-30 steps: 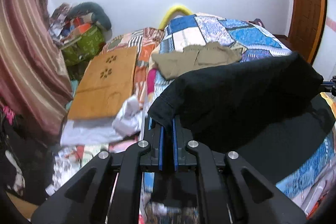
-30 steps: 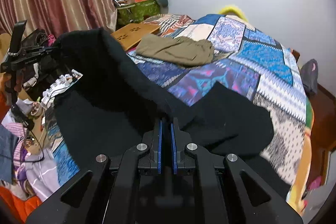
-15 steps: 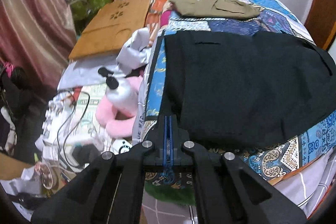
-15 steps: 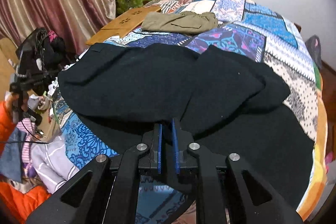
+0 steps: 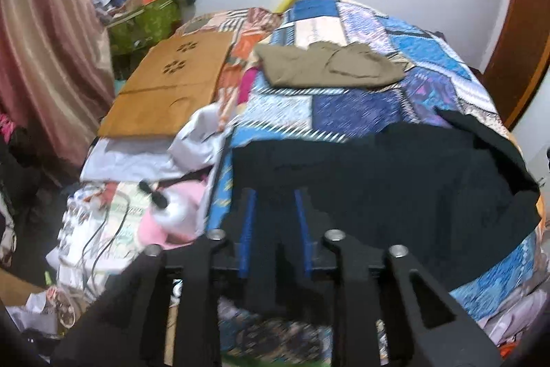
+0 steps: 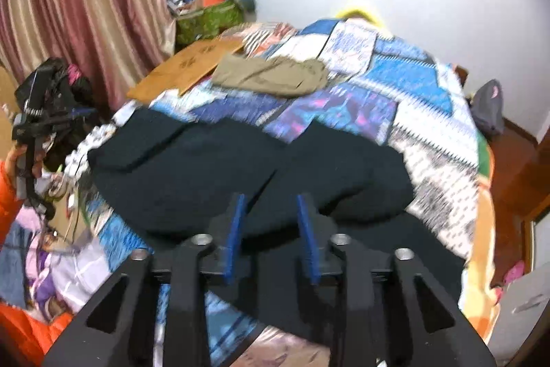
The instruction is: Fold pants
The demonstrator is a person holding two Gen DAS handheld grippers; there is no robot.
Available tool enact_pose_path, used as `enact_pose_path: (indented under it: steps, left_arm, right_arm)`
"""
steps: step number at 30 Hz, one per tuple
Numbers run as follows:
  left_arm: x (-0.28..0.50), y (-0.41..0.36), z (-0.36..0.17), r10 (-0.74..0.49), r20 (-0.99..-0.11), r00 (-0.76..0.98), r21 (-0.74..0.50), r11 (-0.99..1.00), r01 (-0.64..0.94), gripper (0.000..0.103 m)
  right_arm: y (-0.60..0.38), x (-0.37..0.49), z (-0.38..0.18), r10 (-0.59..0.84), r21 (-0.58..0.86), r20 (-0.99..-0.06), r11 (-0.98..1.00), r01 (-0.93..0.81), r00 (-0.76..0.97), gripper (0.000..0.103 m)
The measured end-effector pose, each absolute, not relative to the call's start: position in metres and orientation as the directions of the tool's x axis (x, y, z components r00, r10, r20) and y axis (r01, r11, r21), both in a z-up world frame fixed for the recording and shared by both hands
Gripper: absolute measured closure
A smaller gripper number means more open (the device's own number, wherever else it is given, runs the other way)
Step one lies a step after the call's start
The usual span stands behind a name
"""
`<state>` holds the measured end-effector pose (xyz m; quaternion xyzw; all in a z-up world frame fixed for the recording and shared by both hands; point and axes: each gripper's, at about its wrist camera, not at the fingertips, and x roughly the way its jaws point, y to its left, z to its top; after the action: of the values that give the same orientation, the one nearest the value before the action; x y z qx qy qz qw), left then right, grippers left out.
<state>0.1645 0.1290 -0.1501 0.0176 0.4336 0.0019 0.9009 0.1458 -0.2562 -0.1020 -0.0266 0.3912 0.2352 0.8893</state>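
Black pants [image 5: 395,188] lie folded over on the near part of the patchwork bed [image 5: 343,112]. My left gripper [image 5: 275,198] hovers at their near left edge, its jaws opening; the blue pads stand apart and do not press on the cloth. In the right wrist view the same pants [image 6: 213,167] spread under my right gripper [image 6: 271,200], whose jaws are also opening, with the cloth lying loose below them. The left gripper [image 6: 82,111] shows at that view's left edge, held by a hand in an orange sleeve.
Folded khaki pants [image 5: 326,67] rest farther back on the bed. A wooden board [image 5: 172,81] lies left of the bed, with a pink plush toy [image 5: 172,219], cables and clutter below it. Striped curtains [image 6: 86,6] hang on the left, and a wooden door [image 5: 515,50] stands on the right.
Both grippers carried the lifted black cloth down onto the bed, then opened and let it go. The pants now lie flat and folded.
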Motion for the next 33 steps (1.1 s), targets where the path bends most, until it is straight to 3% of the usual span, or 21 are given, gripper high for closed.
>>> enact_pose_path:
  steps: [1, 8, 11, 13, 33]
  left_arm:
    - [0.17, 0.122, -0.148, 0.013, -0.778, 0.628, 0.032, 0.999, 0.019, 0.067]
    - [0.213, 0.072, -0.14, -0.041, -0.758, 0.651, 0.023, 0.996, 0.089, 0.042]
    - [0.231, 0.052, -0.139, -0.064, -0.743, 0.666, 0.017, 0.993, 0.114, 0.038]
    - [0.242, 0.041, -0.141, -0.074, -0.739, 0.669, 0.012, 0.992, 0.123, 0.035]
    - [0.333, 0.008, -0.216, -0.112, -0.81, 0.575, -0.022, 0.987, 0.162, 0.031]
  right_arm:
    - [-0.259, 0.15, -0.099, 0.393, 0.135, -0.702, 0.892, -0.431, 0.594, 0.051]
    - [-0.257, 0.199, -0.099, 0.345, 0.098, -0.715, 0.911, -0.401, 0.609, 0.049]
    - [-0.254, 0.222, -0.111, 0.319, 0.08, -0.744, 0.915, -0.395, 0.588, 0.048]
    - [-0.252, 0.238, -0.119, 0.319, 0.089, -0.754, 0.916, -0.391, 0.575, 0.038]
    - [-0.21, 0.355, -0.214, 0.327, 0.165, -0.896, 0.874, -0.457, 0.301, 0.036]
